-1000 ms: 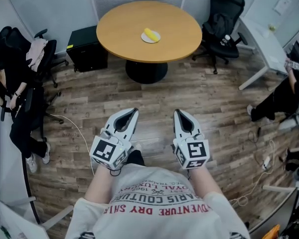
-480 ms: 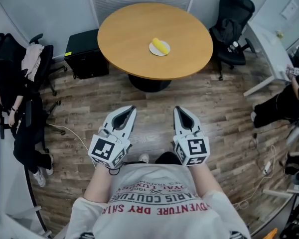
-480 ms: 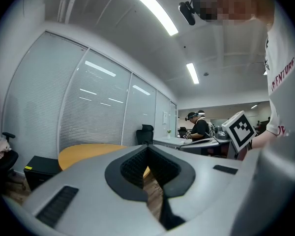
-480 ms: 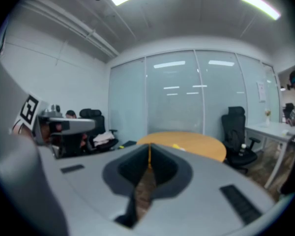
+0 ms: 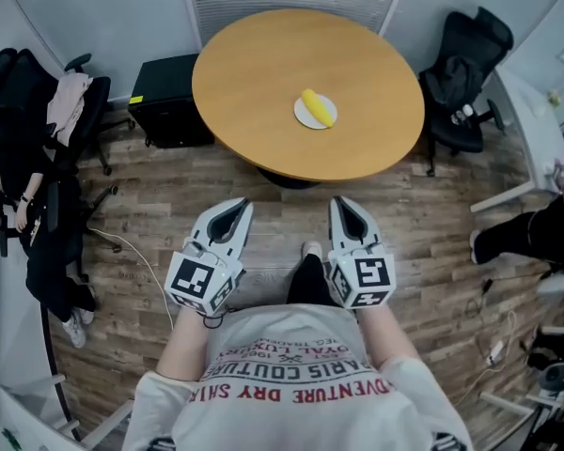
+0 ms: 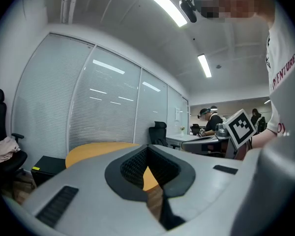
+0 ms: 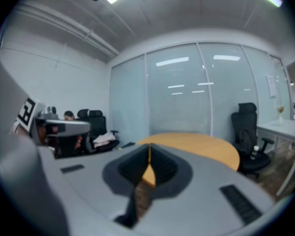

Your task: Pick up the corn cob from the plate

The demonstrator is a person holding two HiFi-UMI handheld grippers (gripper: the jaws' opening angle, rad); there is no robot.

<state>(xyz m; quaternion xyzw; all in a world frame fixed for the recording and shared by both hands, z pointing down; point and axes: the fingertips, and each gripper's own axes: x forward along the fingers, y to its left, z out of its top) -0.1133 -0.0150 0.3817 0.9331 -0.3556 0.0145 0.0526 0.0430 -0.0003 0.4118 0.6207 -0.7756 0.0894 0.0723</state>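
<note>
The yellow corn cob (image 5: pixel 315 104) lies on a small white plate (image 5: pixel 307 117) on the round wooden table (image 5: pixel 263 64), right of its middle. Both grippers are held side by side over the wood floor, short of the table's near edge and pointing at it. My left gripper (image 5: pixel 243 203) is shut with nothing in it. My right gripper (image 5: pixel 339 202) is shut and empty too. In the left gripper view the left gripper (image 6: pixel 147 147) shows its tips together, with the table (image 6: pixel 96 149) ahead. The right gripper (image 7: pixel 148 145) faces the same table (image 7: pixel 201 144). Neither gripper view shows the cob.
A black cabinet (image 5: pixel 164 87) stands under the table's left side. Black office chairs stand at the left (image 5: pixel 38 92) and at the right (image 5: pixel 465 64). A person sits at the far left (image 5: pixel 9 186). A white desk (image 5: pixel 536 130) and another person's legs (image 5: pixel 526 224) are at the right. Cables lie on the floor.
The table with the plate and cob has come closer and lower in the head view as both grippers moved forward together. Both stay shut and empty.
</note>
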